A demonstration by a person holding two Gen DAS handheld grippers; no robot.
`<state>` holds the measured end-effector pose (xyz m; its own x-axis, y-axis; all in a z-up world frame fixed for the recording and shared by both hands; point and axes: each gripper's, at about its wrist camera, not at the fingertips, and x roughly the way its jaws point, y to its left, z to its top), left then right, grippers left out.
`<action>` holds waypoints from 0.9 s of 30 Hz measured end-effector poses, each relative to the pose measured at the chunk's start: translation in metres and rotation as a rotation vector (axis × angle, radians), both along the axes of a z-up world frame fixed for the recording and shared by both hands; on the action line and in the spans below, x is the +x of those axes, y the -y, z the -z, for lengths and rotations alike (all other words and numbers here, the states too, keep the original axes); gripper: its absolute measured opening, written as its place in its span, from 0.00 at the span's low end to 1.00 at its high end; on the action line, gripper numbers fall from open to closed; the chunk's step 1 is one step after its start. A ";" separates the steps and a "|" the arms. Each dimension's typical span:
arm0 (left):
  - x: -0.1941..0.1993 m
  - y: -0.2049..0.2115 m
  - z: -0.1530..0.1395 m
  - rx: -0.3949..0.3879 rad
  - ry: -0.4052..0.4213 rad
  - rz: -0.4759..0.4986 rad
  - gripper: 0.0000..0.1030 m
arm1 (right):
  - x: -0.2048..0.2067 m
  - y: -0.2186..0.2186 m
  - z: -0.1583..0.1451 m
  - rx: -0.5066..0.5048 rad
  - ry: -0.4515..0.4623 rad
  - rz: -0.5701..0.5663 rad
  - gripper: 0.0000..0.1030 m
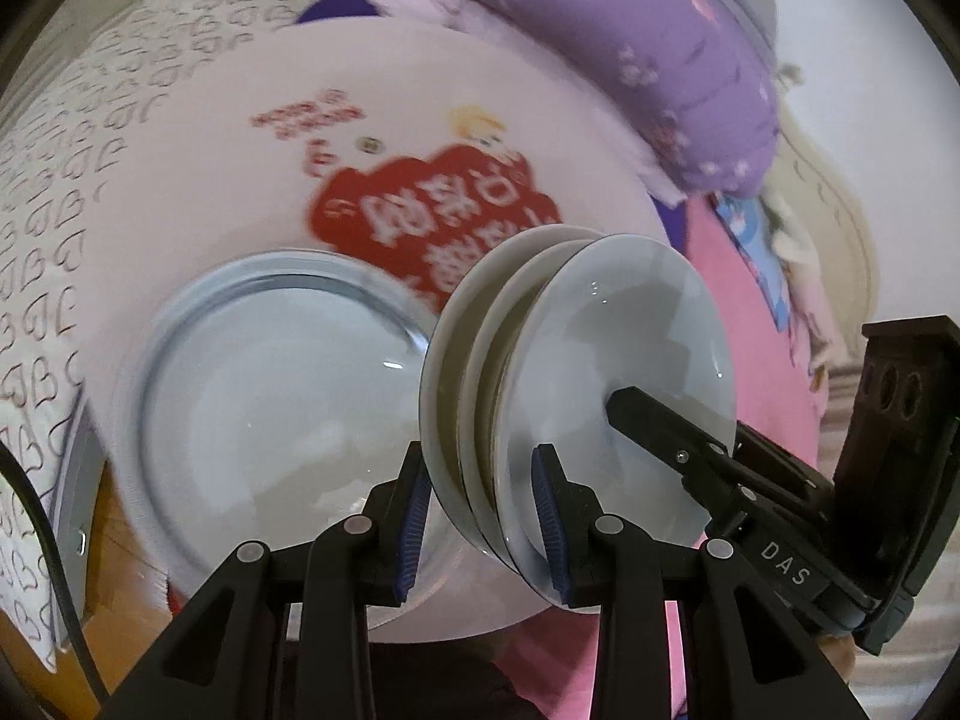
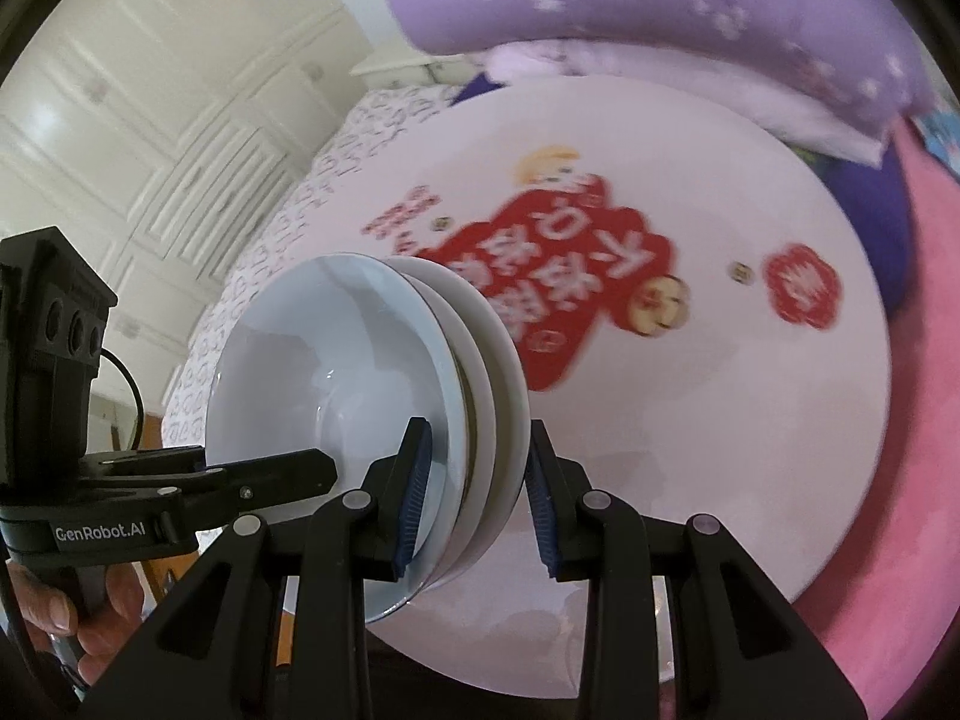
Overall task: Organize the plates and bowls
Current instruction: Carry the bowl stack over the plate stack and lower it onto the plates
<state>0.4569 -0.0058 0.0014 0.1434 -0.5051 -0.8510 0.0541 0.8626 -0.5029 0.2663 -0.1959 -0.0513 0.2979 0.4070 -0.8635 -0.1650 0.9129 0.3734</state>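
Stack of bowls point(image 1: 576, 372): white glazed ceramic, glossy, smooth, catching window glints. Big plate point(image 1: 270, 414) under it: same glossy white glaze, grey rim. Round table point(image 2: 690, 420): smooth pale top, low sheen, red printed picture. Left gripper point(image 1: 483, 516) and right gripper point(image 2: 474, 501): matt black plastic, blue ribbed rubbery pads, small metal pins. Pillow point(image 1: 630, 36): soft purple cloth, flower print. Blanket point(image 2: 900, 480): pink, fuzzy. Cabinet doors point(image 2: 120, 90): cream, painted, satin.
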 end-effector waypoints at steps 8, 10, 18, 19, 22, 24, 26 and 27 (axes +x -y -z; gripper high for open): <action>-0.021 -0.055 -0.012 0.021 0.001 -0.080 0.28 | 0.004 -0.052 0.005 0.016 -0.011 -0.088 0.30; -0.027 -0.065 -0.011 0.021 -0.009 -0.092 0.28 | 0.006 -0.060 0.008 0.016 -0.018 -0.101 0.30; -0.037 -0.086 0.003 0.021 -0.048 -0.115 0.28 | 0.004 -0.079 0.027 0.004 -0.057 -0.134 0.30; -0.039 -0.088 0.005 0.022 -0.055 -0.117 0.28 | 0.003 -0.081 0.030 0.004 -0.064 -0.137 0.30; -0.037 -0.087 0.015 0.024 -0.073 -0.121 0.28 | 0.001 -0.084 0.037 0.000 -0.082 -0.145 0.30; -0.037 -0.087 0.019 0.026 -0.083 -0.122 0.28 | 0.001 -0.086 0.040 -0.002 -0.090 -0.149 0.30; -0.035 -0.086 0.023 0.027 -0.089 -0.123 0.28 | 0.001 -0.088 0.043 -0.005 -0.095 -0.155 0.30; -0.034 -0.085 0.025 0.027 -0.092 -0.123 0.28 | 0.001 -0.089 0.044 -0.007 -0.097 -0.156 0.30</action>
